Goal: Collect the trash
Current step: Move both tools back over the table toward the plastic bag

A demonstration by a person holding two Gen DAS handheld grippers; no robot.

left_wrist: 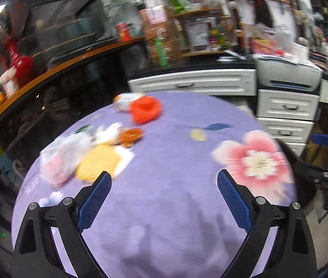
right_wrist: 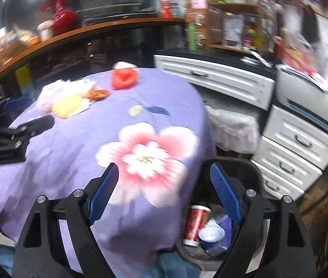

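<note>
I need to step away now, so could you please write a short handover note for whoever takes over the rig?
Left gripper: open, empty, above the purple floral tablecloth.
Right gripper: open, empty, over the table's right edge.
Done: a red can and white cup lie in the black bin beside the table.
Left: orange foam net, yellow ridged wrapper, clear plastic bag, small brown piece, all at the table's far left.

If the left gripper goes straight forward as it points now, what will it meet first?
Probably only the purple flowered tablecloth. The open left gripper points at bare cloth; the yellow ridged foam wrapper lies left of that line. Depth is unclear.
</note>
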